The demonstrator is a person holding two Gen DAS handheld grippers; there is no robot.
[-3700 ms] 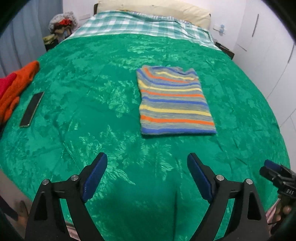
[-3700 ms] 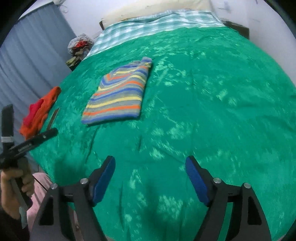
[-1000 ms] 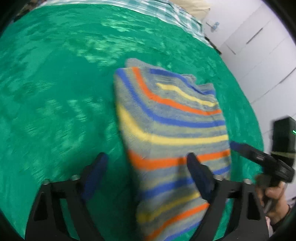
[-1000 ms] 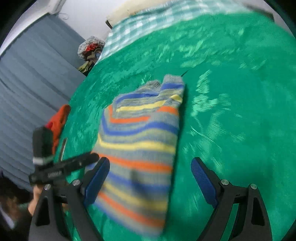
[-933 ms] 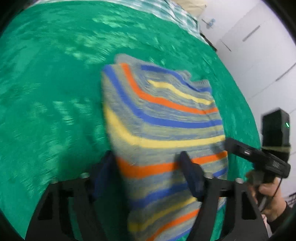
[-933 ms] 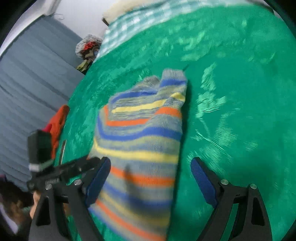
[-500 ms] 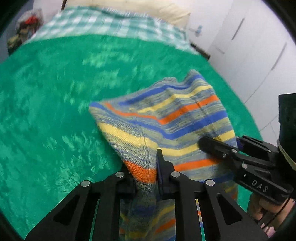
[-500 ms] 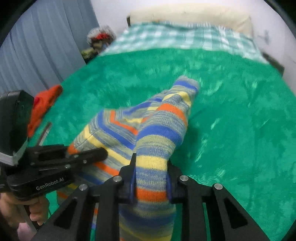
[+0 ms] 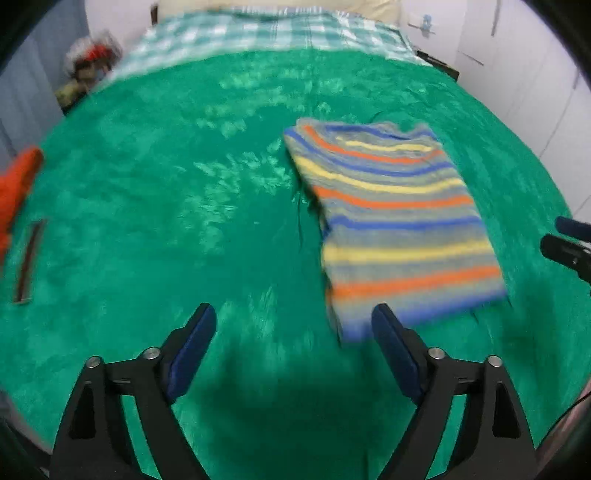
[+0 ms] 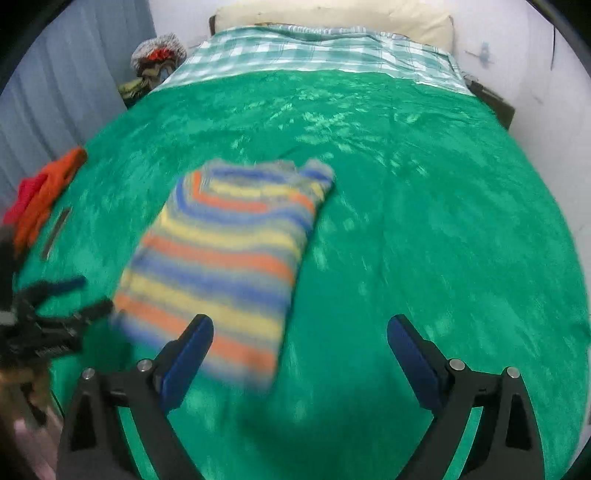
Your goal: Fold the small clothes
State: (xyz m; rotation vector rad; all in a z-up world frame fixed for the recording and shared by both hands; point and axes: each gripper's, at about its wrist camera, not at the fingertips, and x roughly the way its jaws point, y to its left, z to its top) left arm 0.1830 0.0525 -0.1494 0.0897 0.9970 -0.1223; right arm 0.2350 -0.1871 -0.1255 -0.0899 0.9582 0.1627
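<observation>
A folded striped sweater in blue, yellow, orange and grey lies flat on the green bedspread. It also shows in the right wrist view, blurred. My left gripper is open and empty, near the sweater's near left corner. My right gripper is open and empty, near the sweater's near right edge. Each gripper shows at the edge of the other's view, the right one and the left one.
Orange and red clothes lie at the bed's left edge, with a dark flat phone beside them. A checked sheet and pillow are at the far end. A pile of things sits left of the bed.
Both grippers were shut on the sweater's near edge and holding it up. They have let go and opened, and the sweater now lies flat.
</observation>
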